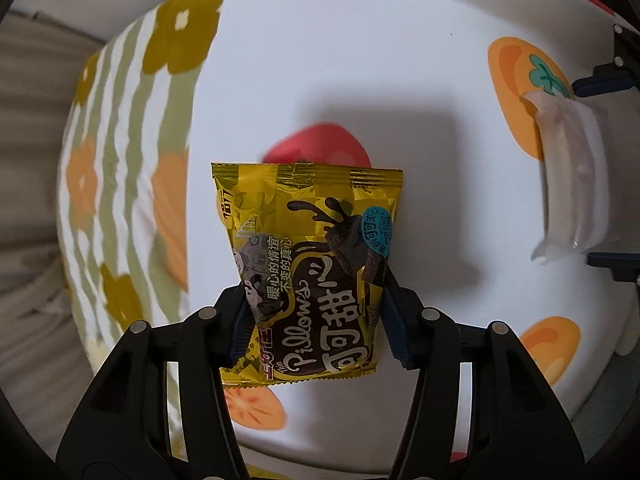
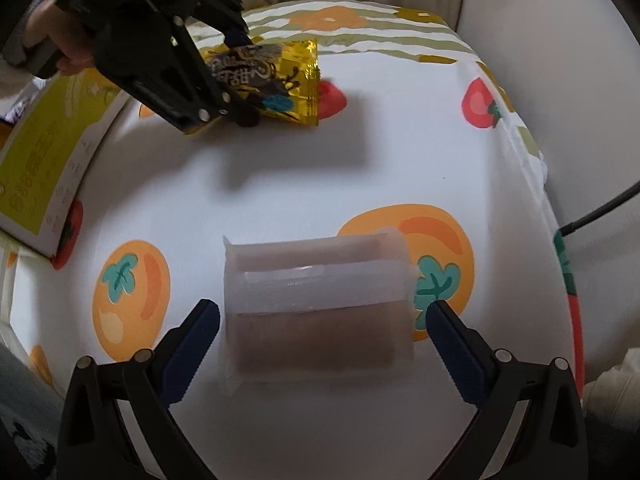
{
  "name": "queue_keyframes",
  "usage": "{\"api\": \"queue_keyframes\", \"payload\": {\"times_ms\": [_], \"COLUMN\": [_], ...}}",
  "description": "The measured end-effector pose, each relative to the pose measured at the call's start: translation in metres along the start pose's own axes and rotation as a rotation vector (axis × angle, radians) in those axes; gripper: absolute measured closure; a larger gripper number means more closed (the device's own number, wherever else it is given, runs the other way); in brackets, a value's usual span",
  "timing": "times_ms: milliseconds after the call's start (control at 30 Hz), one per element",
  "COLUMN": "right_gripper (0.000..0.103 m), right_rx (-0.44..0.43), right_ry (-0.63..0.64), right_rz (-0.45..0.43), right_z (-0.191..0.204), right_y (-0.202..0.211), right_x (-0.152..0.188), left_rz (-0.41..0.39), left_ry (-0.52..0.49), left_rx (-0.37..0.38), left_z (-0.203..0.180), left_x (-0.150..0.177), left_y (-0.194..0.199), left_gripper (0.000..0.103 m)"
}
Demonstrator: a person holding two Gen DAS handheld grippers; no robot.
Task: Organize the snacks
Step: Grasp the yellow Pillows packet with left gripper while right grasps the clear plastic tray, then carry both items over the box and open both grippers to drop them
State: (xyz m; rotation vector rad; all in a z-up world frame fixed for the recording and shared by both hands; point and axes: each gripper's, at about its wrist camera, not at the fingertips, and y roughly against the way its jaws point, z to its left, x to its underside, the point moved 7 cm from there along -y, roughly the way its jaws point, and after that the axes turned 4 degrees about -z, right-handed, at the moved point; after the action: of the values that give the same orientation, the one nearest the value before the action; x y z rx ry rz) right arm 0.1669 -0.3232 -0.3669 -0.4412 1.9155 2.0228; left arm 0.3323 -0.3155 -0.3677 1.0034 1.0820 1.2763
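Note:
My left gripper [image 1: 316, 320] is shut on a gold cocoa snack packet [image 1: 308, 248] and holds it above the fruit-print tablecloth [image 1: 360, 72]. The packet and left gripper also show at the top left of the right wrist view [image 2: 276, 76]. A translucent white packet with a brown snack inside [image 2: 316, 308] lies on the cloth. My right gripper [image 2: 322, 320] is open, its blue fingers [image 2: 192, 344] on either side of this packet, not touching it. The white packet also shows at the right of the left wrist view [image 1: 572, 184].
A yellow-green box [image 2: 44, 152] stands at the left edge of the table. The striped floral cloth edge [image 1: 120, 152] drops off at the far side. A black cable [image 2: 600, 208] runs off to the right.

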Motion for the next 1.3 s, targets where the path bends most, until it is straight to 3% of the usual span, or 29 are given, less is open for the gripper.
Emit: {"api": "queue_keyframes", "payload": {"times_ms": [100,200,400,700,967,1300], "right_gripper": [0.001,0.016,0.032,0.033,0.033,0.033], "right_rx": [-0.008,0.016,0.028,-0.001,-0.013,-0.158], "right_ry": [0.026,0.053,0.064,0.026,0.075,0.229], "right_rz": [0.009,0.010,-0.025,-0.089,-0.187,-0.293], "right_z": [0.004,0.005,0.004,-0.003,0.008,0.049], "right_y": [-0.006,-0.010,-0.004,0.021,0.065,0.113], "right_x": [0.001,0.003,0.000,-0.025,-0.063,-0.124], "left_rz": [0.007,0.010,0.008,-0.041,-0.117,-0.197], "left_ry": [0.040,0.071,0.128,0.244,0.396,0.699], "left_rx": [0.017,0.032,0.054,0.028,-0.060,-0.166], "left_z": [-0.002,-0.004,-0.007,0.004,0.027,0.053], "left_x": [0.009,0.015,0.022,0.032,0.046,0.119], "left_y": [0.002,0.003,0.006,0.042,0.113,0.203], "left_gripper": [0.052,0.053,0.054,0.054,0.054,0.054]}}
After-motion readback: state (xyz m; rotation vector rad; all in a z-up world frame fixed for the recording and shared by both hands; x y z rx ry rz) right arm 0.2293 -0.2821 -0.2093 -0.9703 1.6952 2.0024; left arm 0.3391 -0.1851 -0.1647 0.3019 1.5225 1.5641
